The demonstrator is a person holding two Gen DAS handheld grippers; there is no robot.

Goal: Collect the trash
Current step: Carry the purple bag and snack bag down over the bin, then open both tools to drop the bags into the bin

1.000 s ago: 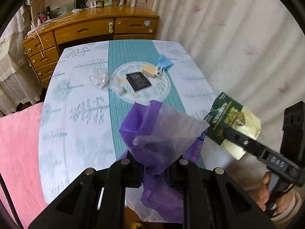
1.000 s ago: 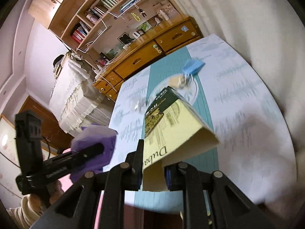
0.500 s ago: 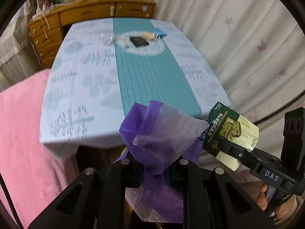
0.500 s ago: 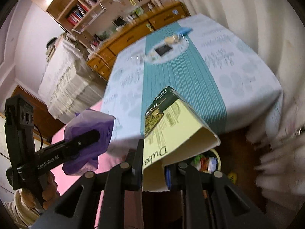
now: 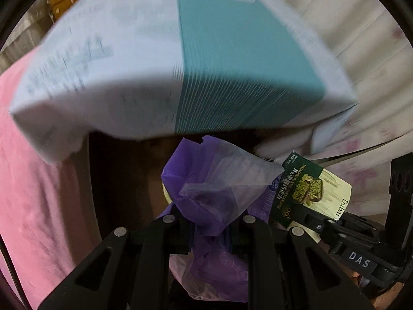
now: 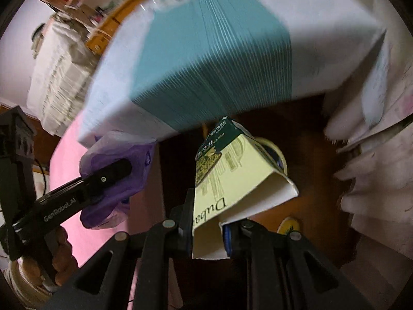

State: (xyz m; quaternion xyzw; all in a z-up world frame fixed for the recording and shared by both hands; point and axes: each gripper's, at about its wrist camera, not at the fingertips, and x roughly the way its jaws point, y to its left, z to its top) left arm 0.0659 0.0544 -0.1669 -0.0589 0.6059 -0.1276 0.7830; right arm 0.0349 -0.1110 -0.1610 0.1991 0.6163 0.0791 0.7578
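Note:
My left gripper (image 5: pixel 214 222) is shut on a crumpled purple and clear plastic bag (image 5: pixel 216 180), which bulges up between its fingers. Just right of it my right gripper (image 5: pixel 306 219) grips a green and pale yellow snack carton (image 5: pixel 312 191). In the right wrist view my right gripper (image 6: pixel 209 232) is shut on that flattened carton (image 6: pixel 232 175), open end toward the camera. My left gripper (image 6: pixel 113 173) with the purple bag (image 6: pixel 116 152) sits to its left. The pale round rim of a bin (image 6: pixel 281 160) shows partly behind the carton, low on the dark floor.
The table's hanging cloth edge (image 5: pixel 129 90) looms above both grippers, blurred. A pink bedcover (image 5: pixel 38 206) is at the left and a white curtain (image 6: pixel 374 168) at the right. A small yellow object (image 6: pixel 289 226) lies on the brown floor. A person's hand (image 6: pixel 59 253) holds the left gripper.
Both grippers have pulled back off the tabletop and dropped below its front edge, tilting down toward the floor. Each keeps its grip, the left on the bag and the right on the carton.

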